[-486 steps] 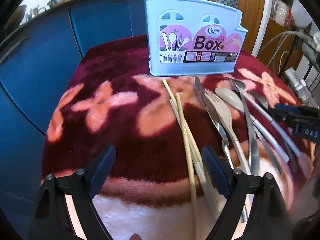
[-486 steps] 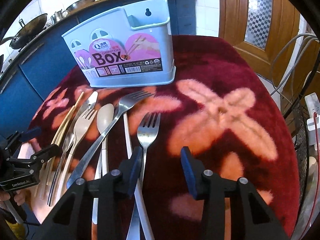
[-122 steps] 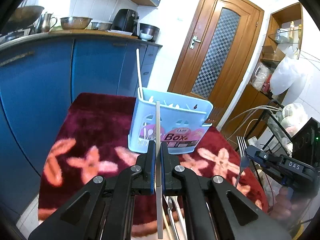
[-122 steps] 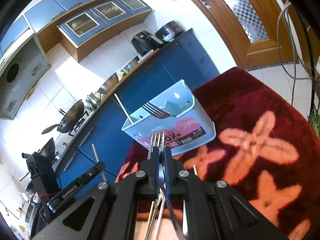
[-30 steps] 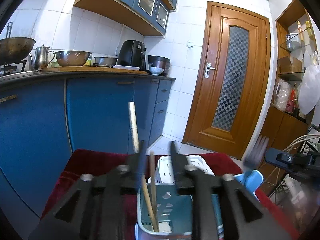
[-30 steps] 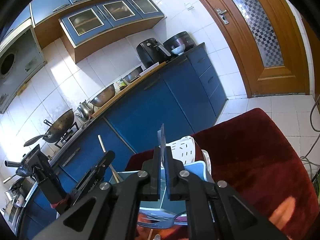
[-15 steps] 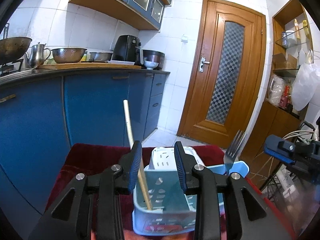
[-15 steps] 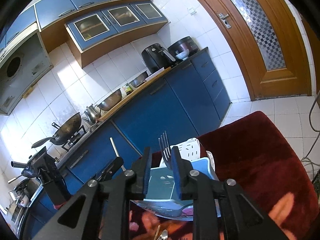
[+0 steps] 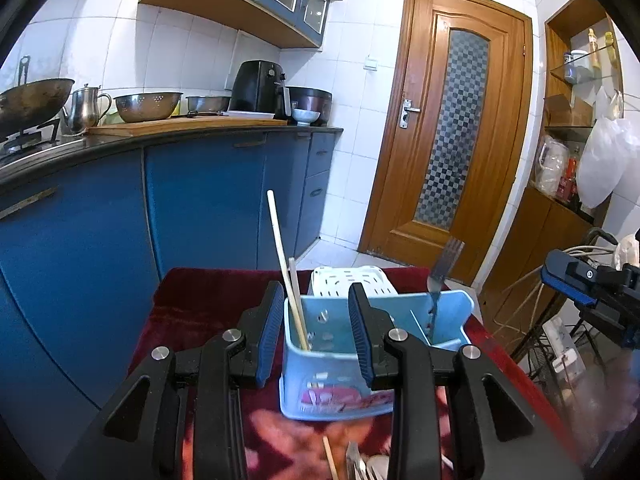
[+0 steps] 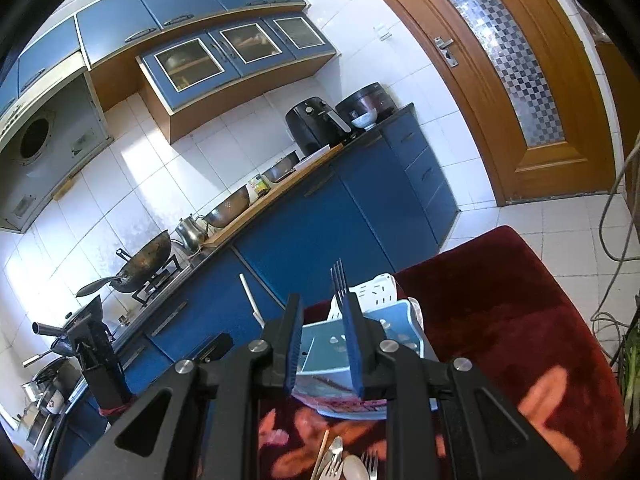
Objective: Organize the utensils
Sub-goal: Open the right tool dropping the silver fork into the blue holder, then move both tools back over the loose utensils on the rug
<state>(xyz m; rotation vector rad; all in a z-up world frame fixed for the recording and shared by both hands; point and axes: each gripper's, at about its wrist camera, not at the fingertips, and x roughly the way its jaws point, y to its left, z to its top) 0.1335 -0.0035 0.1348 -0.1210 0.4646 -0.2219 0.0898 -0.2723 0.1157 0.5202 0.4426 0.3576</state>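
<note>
A: Left claw point(image 9: 314, 330) pose?

B: Tilted slightly down toward the blue utensil box point(image 9: 372, 344) on the red flowered worktop point(image 9: 192, 304). Jaws part-open, nothing between the pads; the box just shows through the gap.

A: Right claw point(image 10: 322, 342)?

B: Also angled a little down, jaws narrowly apart and not gripping. The fork point(image 10: 339, 284) stands tines-up in the box right behind its right pad, not pinched. In the left wrist view the right claw sits at the right edge, well apart from the box.

A: Where are the task items?

B: 2 chopsticks point(image 9: 286, 276) lean in the box's left compartment, the fork in the right one. A white perforated insert point(image 9: 352, 282) shows behind the box. Loose cutlery point(image 10: 344, 466) lies on the worktop below the claws.

A: Versus 1 s ago?

B: The right claw was clamped on the fork then; it has let go and the fork stands in the box. The left claw's gap is about the same. Both claws have pulled back and up, so the box sits further ahead in both views. 4 s ago each claw held its piece short of the box.
</note>
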